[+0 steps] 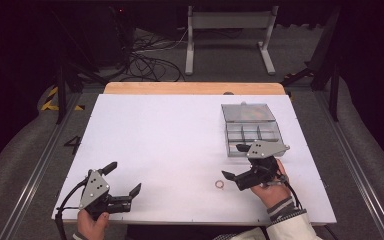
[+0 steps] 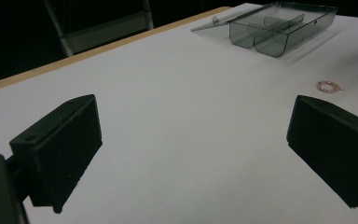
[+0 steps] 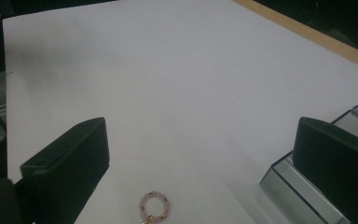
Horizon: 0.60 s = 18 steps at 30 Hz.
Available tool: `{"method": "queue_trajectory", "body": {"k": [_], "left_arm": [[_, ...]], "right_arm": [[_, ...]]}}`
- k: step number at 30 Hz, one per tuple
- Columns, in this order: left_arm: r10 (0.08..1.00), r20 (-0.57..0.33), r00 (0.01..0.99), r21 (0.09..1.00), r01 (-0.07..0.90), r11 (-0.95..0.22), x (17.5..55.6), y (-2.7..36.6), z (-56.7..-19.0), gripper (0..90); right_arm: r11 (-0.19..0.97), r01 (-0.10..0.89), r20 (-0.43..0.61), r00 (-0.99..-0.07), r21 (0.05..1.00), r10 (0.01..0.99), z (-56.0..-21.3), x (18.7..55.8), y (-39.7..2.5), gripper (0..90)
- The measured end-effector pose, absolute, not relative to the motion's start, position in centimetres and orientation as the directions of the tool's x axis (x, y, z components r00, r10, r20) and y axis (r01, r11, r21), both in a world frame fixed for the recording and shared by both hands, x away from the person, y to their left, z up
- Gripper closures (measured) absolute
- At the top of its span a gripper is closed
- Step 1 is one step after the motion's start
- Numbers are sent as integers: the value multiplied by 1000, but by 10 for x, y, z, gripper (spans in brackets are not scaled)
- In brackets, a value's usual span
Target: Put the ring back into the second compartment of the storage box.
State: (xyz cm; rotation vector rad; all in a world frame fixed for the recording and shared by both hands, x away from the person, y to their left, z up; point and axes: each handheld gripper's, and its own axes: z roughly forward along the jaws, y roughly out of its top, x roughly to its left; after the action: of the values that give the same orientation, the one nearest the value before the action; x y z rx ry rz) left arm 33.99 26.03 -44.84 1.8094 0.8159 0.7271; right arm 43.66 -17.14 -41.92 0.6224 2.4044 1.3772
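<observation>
The right tool (image 1: 233, 162) is held low over the right half of the counter (image 1: 170, 145), the hand (image 1: 272, 187) gripping it from the near side; its jaws are spread wide and hold nothing. One jaw reaches toward the near edge of the clear plastic compartment box (image 1: 252, 132), the other toward the beaded ring (image 1: 220, 184), which lies flat on the counter just left of the tool. The left tool (image 1: 124, 178) rests near the near left corner, tilted, jaws equally wide and empty.

The ring is a small loop of pale pink beads with a few gold ones (image 3: 154, 208); its lower edge is cut off in the right gripper view. The box is smoky, rigid, with dividers and a hinged lid (image 1: 247, 112) lying open at its far side. What lies under the lid is too blurred to name. The counter is matte white with a wooden far edge.
</observation>
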Motion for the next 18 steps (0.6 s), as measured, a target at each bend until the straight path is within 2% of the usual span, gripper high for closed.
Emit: {"method": "queue_trajectory", "body": {"k": [7, 13, 14, 15, 16, 18], "left_arm": [[796, 120, 593, 934, 204, -292, 340, 261, -448, 37], [795, 117, 595, 934, 206, -291, 340, 261, -448, 37], [796, 119, 594, 934, 203, -292, 340, 261, -448, 37], [796, 119, 594, 934, 204, -292, 340, 261, -448, 37], [796, 119, 594, 934, 204, -292, 340, 261, -448, 37], [796, 117, 594, 934, 206, -291, 340, 261, -448, 37]], "right_arm": [[428, 275, 19, -858, 861, 513, -421, 441, -172, 82], [464, 295, 19, -859, 835, 511, -421, 440, -167, 187], [474, 294, 12, -859, 830, 511, -421, 440, -166, 211], [505, 291, -14, -856, 813, 516, -421, 438, -163, 280], [505, 291, -14, -856, 813, 516, -421, 438, -163, 280], [542, 294, -48, -847, 787, 530, -423, 437, -158, 362]]}}
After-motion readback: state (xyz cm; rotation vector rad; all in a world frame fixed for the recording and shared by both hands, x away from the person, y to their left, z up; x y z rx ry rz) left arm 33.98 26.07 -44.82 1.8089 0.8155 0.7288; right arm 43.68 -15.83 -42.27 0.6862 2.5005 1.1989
